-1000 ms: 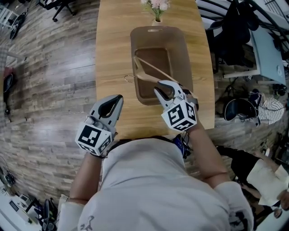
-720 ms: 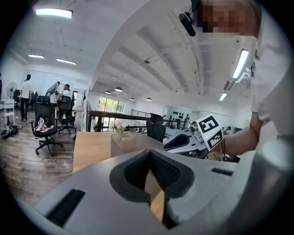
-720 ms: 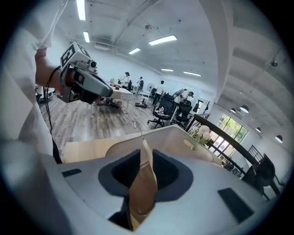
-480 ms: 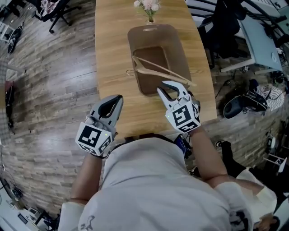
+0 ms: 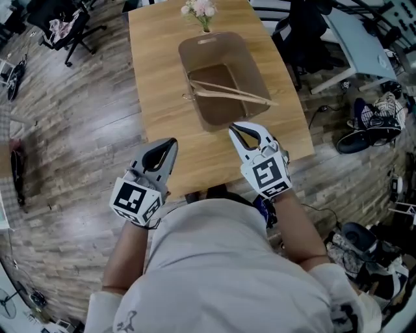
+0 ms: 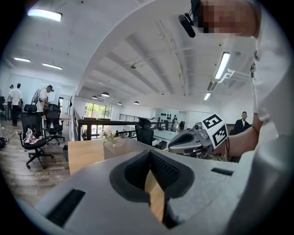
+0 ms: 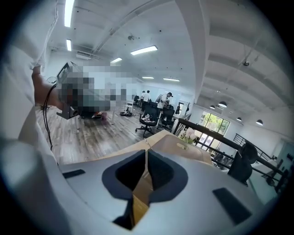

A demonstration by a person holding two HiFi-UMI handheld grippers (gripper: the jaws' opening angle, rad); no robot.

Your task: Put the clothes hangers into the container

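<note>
A white short-sleeved shirt (image 5: 214, 260) is worn; the left claw (image 5: 171, 141) and right claw (image 5: 235, 129) are pale grey shells lined with ribbed black pads (image 6: 161, 170), each backed by a cube (image 5: 135, 198) of black-and-white square markers

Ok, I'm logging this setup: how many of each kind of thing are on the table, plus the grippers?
Container: 1
Hanger: 1
Vase of flowers: 1
Grippers: 2, left gripper, right gripper
Total: 5

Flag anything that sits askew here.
The hangers lie across the container rather than down inside it: a hook pokes past its left rim and one end juts past its right rim.
</note>
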